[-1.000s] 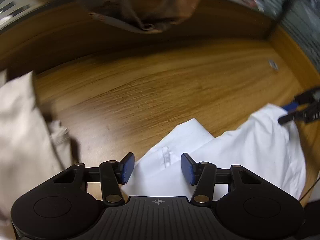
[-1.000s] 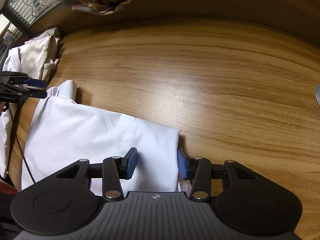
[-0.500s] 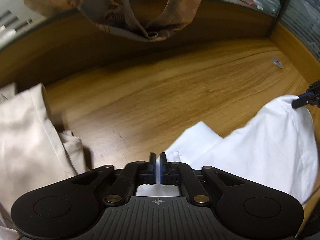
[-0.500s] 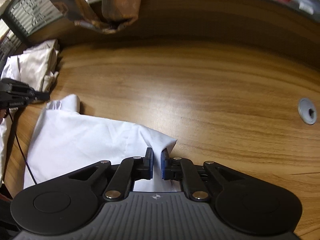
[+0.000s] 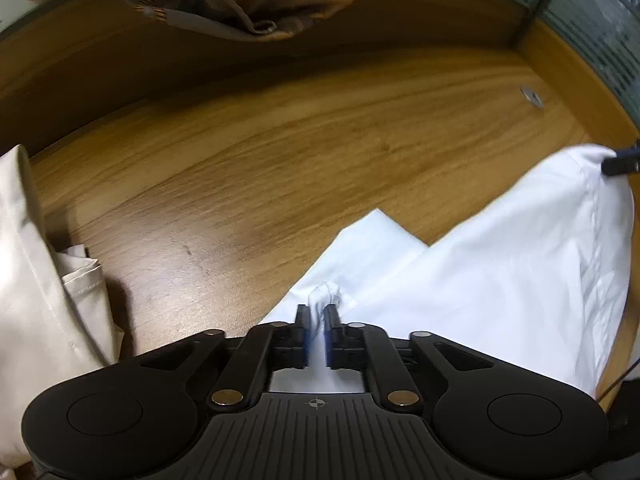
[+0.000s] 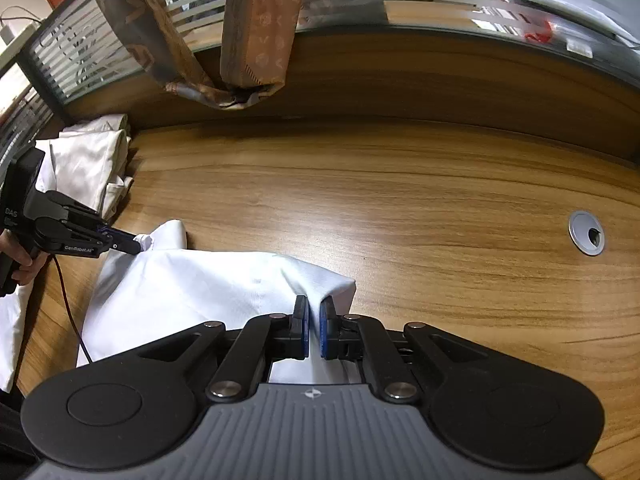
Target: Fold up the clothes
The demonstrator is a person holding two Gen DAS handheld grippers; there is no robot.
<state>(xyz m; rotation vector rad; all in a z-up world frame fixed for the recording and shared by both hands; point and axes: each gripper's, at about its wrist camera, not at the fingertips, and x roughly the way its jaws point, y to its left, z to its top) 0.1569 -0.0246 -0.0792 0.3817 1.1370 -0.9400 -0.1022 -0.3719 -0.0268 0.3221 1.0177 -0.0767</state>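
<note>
Plainly, both tongs are clamped on one white garment (image 6: 192, 288) that lies on the wooden desk (image 6: 400, 208). The left gripper (image 5: 318, 314) has its jaws pressed narrow on a bunched tuft of the cloth's edge at 6 o'clock in its own view, and the right gripper (image 6: 314, 312) pinches a raised corner, likewise at 6 o'clock in its view. Holding two separated points along the near hem looks meant to keep the fabric taut between them, so that it can be lifted and laid over as one flat fold rather than crumpling. The garment spreads from 6 toward 9 o'clock in the right wrist view, its right corner tented off the wood. By count: two grippers, one white garment in hand, and one pile of cream clothes (image 6: 92, 160) at 10 o'clock, perhaps set aside there out of the working space. One patterned brown cloth (image 6: 256, 24) hangs at 12 o'clock, and one round cable grommet (image 6: 586, 233) sits at 3 o'clock.
</note>
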